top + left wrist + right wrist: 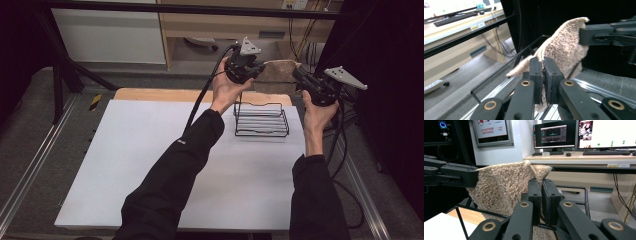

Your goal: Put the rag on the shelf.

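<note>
A beige fluffy towel [276, 75] hangs stretched between my two grippers above the back of a black wire rack [261, 121]. My left gripper [258, 70] is shut on the towel's left edge, and in the left gripper view the cloth [564, 50] is pinched between its jaws [543, 65]. My right gripper [297, 73] is shut on the towel's right edge. The right gripper view shows the towel [501, 187] spread out from its closed jaws [542, 185]. In that view the left gripper [454, 176] clamps the far corner.
The rack stands at the back right of a white table sheet [150, 165], with a wooden board edge [160, 94] behind it. A black frame bar [200, 9] crosses overhead. Metal rails [30, 170] run along both sides. A desk with monitors [584, 135] stands beyond.
</note>
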Action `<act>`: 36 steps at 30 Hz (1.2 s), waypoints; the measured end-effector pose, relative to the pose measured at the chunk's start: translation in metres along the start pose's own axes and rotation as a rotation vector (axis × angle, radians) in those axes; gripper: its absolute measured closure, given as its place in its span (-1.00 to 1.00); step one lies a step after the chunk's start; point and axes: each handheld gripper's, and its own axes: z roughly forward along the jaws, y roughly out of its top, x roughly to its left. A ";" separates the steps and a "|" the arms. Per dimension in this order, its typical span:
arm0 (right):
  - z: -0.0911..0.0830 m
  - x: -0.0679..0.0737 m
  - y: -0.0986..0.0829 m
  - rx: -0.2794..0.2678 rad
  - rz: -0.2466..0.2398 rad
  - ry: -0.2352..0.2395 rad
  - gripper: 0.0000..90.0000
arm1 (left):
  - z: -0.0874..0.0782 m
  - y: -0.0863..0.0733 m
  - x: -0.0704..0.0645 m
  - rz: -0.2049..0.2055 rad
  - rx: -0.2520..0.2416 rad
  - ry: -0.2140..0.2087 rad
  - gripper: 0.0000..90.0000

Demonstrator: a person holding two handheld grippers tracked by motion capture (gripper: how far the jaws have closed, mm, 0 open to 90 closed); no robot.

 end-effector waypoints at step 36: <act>-0.018 0.001 -0.010 -0.007 -0.063 0.010 0.71 | -0.003 -0.024 -0.039 0.123 0.035 -0.040 0.90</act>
